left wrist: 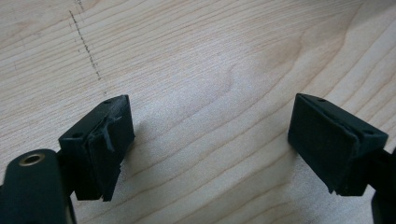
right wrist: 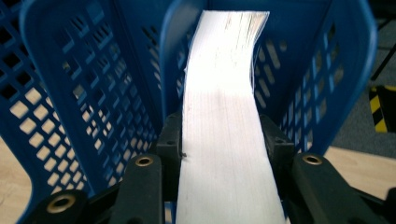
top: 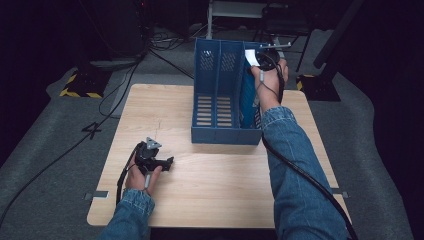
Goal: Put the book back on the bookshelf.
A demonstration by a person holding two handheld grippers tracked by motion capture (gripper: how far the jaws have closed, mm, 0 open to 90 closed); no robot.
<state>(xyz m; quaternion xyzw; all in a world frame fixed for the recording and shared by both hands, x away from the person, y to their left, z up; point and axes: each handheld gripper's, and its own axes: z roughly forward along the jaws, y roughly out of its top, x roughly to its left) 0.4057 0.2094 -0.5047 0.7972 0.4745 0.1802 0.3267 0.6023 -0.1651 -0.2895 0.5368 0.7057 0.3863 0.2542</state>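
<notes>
Right gripper [right wrist: 226,154] clamped on thick white-paged book [right wrist: 224,116] inside rightmost slot of blue perforated plastic file rack [top: 220,85]. Left gripper [left wrist: 210,144] wide open, empty, over pale wooden table [left wrist: 210,56].

Light wooden table [top: 200,200] (pale grain, faint pencil line), bearing a blue three-slot file rack [top: 222,107] toward its far edge.
</notes>
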